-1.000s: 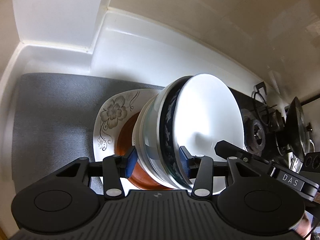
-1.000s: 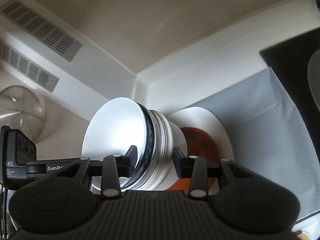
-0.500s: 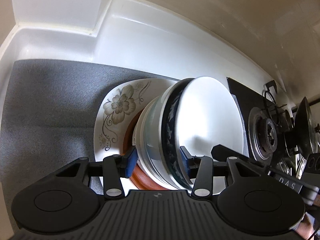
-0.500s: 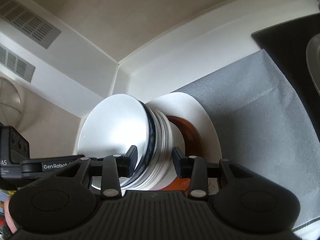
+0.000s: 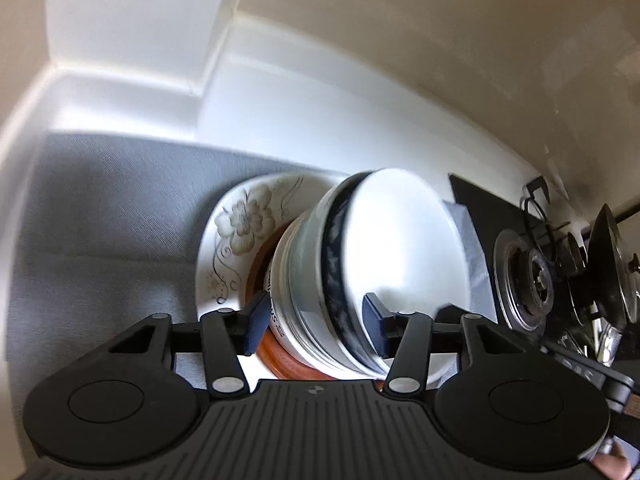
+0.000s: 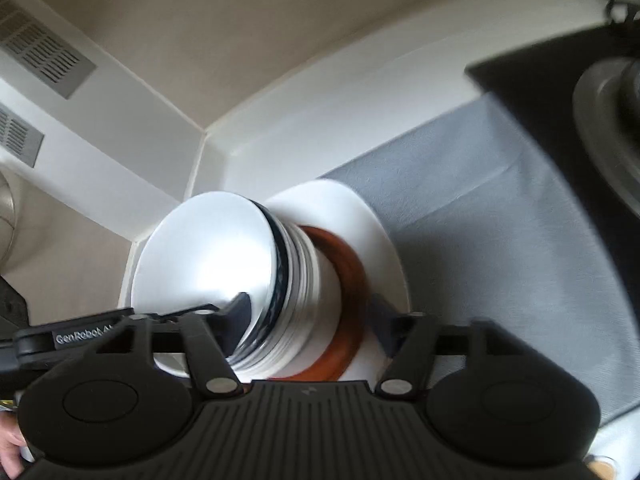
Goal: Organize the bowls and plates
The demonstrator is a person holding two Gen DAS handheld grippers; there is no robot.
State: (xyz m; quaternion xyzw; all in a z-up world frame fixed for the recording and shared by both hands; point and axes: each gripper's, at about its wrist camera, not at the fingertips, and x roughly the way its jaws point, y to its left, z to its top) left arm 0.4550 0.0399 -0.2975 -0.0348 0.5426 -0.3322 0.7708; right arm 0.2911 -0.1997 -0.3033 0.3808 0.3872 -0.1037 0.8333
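A stack of nested white bowls (image 5: 384,264), one with a dark blue patterned band, stands on a brown plate (image 5: 280,360), which lies on a white floral plate (image 5: 236,240) on the grey mat. My left gripper (image 5: 316,324) straddles the stack's rims with its blue pads at either side; contact is unclear. In the right wrist view the same bowl stack (image 6: 240,276), brown plate (image 6: 352,300) and white plate (image 6: 384,232) show. My right gripper (image 6: 312,328) is spread wide around the stack and brown plate, jaws apart from them.
The grey mat (image 5: 100,220) covers the counter in a white-walled corner. A black gas stove (image 5: 528,276) with pans stands to the right, and shows at the far right in the right wrist view (image 6: 600,92). Wall vents (image 6: 48,52) are upper left.
Both grippers have moved over the mat with the views tilting. The right gripper's jaws have opened wider and now also span the brown plate.
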